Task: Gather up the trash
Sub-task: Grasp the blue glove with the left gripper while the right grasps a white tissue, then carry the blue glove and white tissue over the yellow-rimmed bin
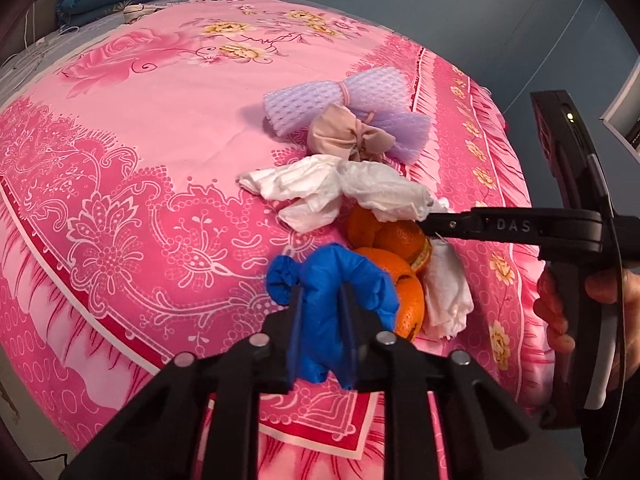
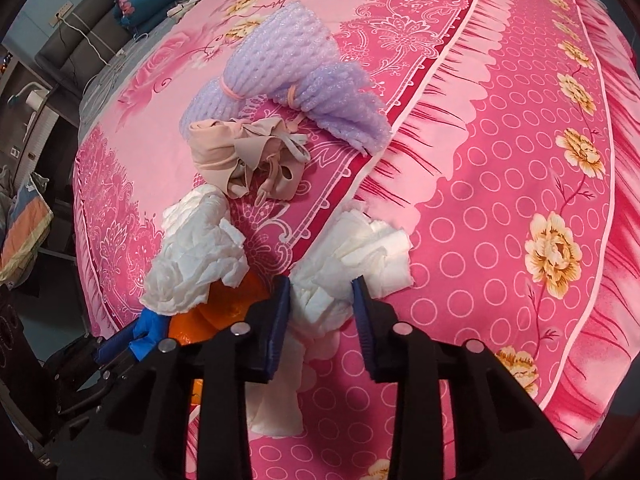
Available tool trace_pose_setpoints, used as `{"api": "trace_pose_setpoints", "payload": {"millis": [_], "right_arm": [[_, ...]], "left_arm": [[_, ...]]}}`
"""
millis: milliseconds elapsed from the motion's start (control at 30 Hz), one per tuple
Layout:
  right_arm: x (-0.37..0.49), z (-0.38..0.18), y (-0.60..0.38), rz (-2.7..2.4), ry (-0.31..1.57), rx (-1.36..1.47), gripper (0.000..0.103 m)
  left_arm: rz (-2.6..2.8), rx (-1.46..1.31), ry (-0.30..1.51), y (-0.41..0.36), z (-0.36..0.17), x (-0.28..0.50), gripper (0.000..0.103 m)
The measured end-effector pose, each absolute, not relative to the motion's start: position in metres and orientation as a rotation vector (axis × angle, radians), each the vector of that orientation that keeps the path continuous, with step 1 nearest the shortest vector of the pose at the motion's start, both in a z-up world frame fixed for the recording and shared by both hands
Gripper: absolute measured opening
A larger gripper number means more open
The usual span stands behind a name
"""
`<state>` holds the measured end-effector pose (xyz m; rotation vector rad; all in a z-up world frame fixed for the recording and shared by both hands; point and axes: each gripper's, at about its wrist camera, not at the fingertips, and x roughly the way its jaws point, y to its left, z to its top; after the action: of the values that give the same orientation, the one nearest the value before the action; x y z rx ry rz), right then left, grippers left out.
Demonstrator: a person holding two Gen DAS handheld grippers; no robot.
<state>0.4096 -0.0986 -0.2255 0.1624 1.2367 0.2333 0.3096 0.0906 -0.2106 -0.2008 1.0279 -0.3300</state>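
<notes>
Trash lies clustered on a pink floral bedsheet (image 1: 140, 152). The left gripper (image 1: 322, 300) is clamped narrowly on a crumpled blue rubber glove (image 1: 340, 280), its 2 pads pressing the glove's sides. The right gripper (image 2: 320, 292) is pinched on a crumpled white tissue (image 2: 320, 304), which sits between both pads and trails below them. Beside the glove lie orange peel pieces (image 1: 394, 240), partly under a second white crumpled tissue (image 1: 320, 188). Beyond these rest a beige knotted cloth scrap (image 1: 344, 134) and 2 lilac foam-net sleeves (image 1: 340, 96) bound with bands. A hand (image 1: 560, 312) grips the right tool's handle.
</notes>
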Motion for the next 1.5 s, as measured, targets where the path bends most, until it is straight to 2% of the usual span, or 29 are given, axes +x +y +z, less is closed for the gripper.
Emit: {"api": "trace_pose_setpoints", "payload": {"millis": [167, 333, 1500], "right_arm": [[0.408, -0.223, -0.097, 0.236, 1.226, 0.169, 0.015], [0.403, -0.214, -0.098, 0.248, 1.193, 0.173, 0.013], [0.297, -0.105, -0.137, 0.367, 0.95, 0.225, 0.012]], "left_arm": [[-0.329, -0.201, 1.022, 0.093, -0.209, 0.306, 0.009], [-0.328, -0.209, 1.018, 0.097, -0.206, 0.302, 0.008], [-0.282, -0.241, 0.888, 0.116, -0.141, 0.249, 0.007]]}}
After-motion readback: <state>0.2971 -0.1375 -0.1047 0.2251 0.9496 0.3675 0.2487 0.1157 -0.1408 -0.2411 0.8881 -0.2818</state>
